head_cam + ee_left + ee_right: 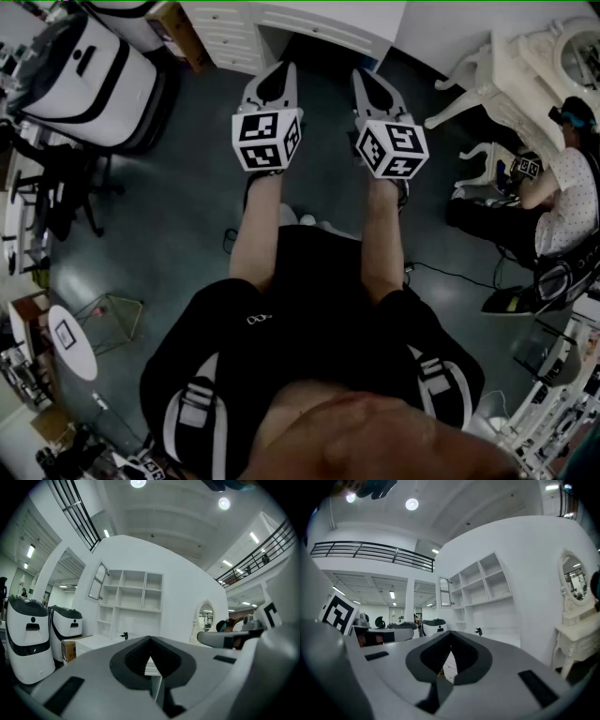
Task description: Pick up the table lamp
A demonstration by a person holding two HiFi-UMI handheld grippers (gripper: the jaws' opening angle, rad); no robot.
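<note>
Right gripper – jaws clenched together, gripping nothing, pointing level toward the white desk. Left gripper is riding just beside it, likewise closed and empty, with only a sliver of background showing below the meeting pads. The person is holding both out in front of the body, well short of the desk.

Table lamp: judged to be the small dark item standing on the desk top, below the open shelving behind the desk, though it is too small to confirm. It is appearing a little left of the jaw line in the left gripper view and a little right of it in the right gripper view. It is lying straight ahead of both grippers, well apart from either, and neither is looking clearly nearer. Its long axis is seeming upright – so a level approach with the jaws first parted is looking suitable
</note>
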